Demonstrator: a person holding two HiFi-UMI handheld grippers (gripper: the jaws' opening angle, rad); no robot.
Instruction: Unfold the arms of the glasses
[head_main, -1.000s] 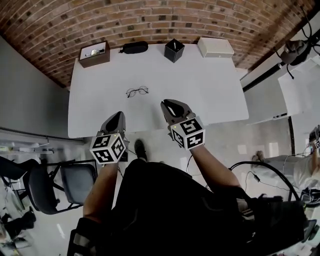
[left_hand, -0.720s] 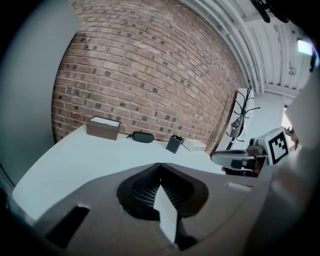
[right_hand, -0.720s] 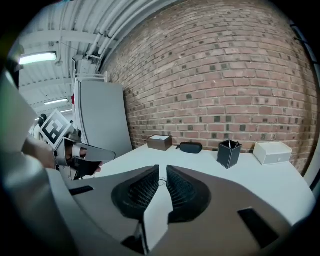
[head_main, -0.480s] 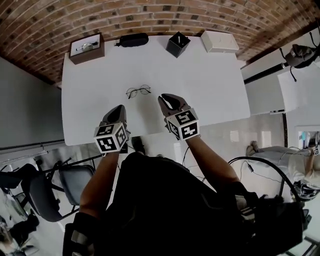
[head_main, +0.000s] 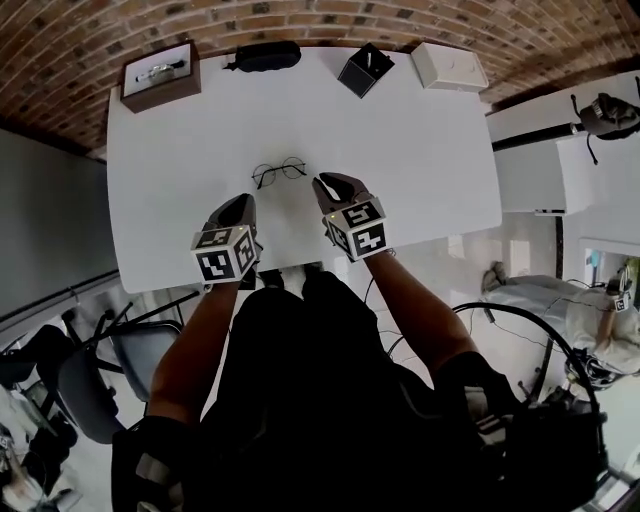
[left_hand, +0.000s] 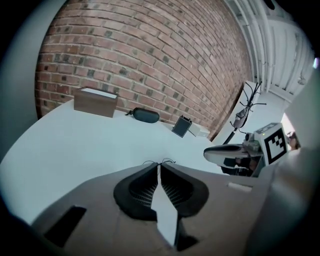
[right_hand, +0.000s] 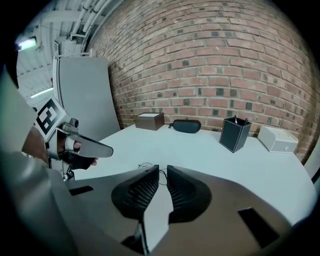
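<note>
**Status: both tongs closed and empty, glasses lying on the bench**

1. Task item. The glasses (head_main: 279, 172) are a thin wire frame with round lenses. They lie flat on the white bench (head_main: 430, 150), near its middle. No tool touches them. The head view is too small to show whether the arms are folded.

2. Left tongs (head_main: 243, 201). The left gripper view shows the jaw tips pressed together, with nothing between the ribbed pads. The glasses lie at 1 o'clock from the tips, near but apart. The tool sits over the near half of the bench.

3. Right tongs (head_main: 321, 184). The right gripper view shows the jaws drawn narrow, with only a slim slit between the tips and nothing held. The glasses lie at 10 o'clock from the tips, just beside them with a gap. In this view the wire frame shows directly past the jaw tips.

4. Relative position. The two tools stand side by side and apart, the right one closer to the glasses.

5. Far edge of the bench, read from the glasses:
   - brown box (head_main: 160, 75) at 10 o'clock
   - black glasses case (head_main: 265, 56) at 12 o'clock
   - black pen holder (head_main: 365, 70) at 1 o'clock
   - white box (head_main: 448, 66) at 2 o'clock

6. Surroundings. A brick wall (right_hand: 210, 65) stands behind the far edge.
</note>
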